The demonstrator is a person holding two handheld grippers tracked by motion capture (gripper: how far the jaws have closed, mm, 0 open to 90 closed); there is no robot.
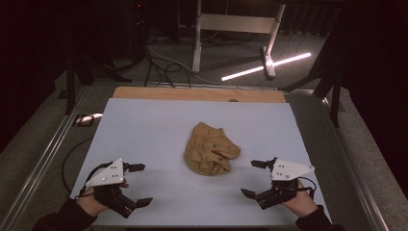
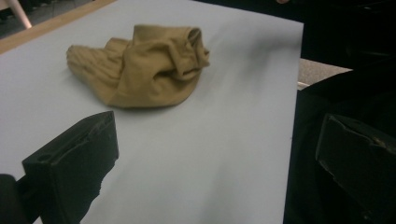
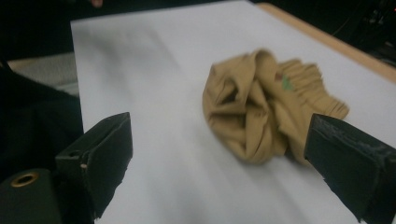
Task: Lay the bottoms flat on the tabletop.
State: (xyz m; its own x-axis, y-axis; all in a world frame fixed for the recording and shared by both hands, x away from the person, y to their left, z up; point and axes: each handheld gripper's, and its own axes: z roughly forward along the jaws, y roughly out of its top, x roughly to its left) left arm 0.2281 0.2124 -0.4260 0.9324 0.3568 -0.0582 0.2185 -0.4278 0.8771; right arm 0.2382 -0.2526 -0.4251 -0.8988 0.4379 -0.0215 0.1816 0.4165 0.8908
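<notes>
A crumpled tan cloth (image 1: 210, 149) lies near the middle of a pale sheet (image 1: 144, 125) on the table. The left gripper (image 1: 139, 185) sits at the sheet's near left corner, jaws spread wide, holding and touching nothing. The right gripper (image 1: 254, 178) sits at the near right, jaws equally wide and empty. Both point inward at the cloth, each well apart from it.

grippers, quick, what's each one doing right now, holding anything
Left gripper: open, holding nothing, apart from the tan cloth.
Right gripper: open, holding nothing, also short of the cloth.
</notes>
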